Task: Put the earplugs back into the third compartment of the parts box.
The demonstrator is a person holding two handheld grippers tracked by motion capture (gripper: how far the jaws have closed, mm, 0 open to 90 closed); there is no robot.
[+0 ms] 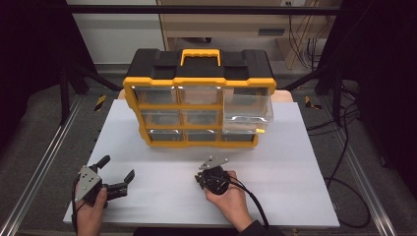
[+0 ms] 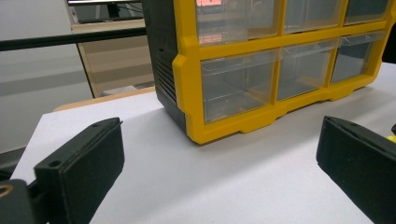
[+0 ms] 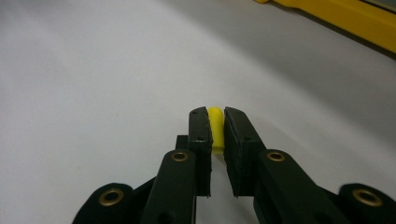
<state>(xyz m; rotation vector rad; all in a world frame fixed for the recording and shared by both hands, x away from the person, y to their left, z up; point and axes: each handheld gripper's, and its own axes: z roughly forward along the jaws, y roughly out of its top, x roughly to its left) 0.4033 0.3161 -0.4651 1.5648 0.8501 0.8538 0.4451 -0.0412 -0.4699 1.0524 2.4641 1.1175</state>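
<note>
In the right gripper view, a small yellow rounded piece (image 3: 215, 129) sits between my right gripper's (image 3: 215, 113) two black pads, which press on it from both sides just above the white tabletop. From above, that gripper (image 1: 201, 180) points down at the table near the front middle, held by a hand. My left gripper (image 1: 118, 168) rests at the front left with its jaws spread wide and nothing between them (image 2: 219, 158). Both face a yellow-and-black drawer organizer (image 1: 196, 105) with clear drawers.
One clear drawer (image 1: 247, 109) on the organizer's right side is pulled out toward me, with a small yellow bit (image 1: 260, 131) just below its front. The organizer (image 2: 261, 70) stands at the back of the white tabletop (image 1: 295, 172). Cables trail on the floor at right.
</note>
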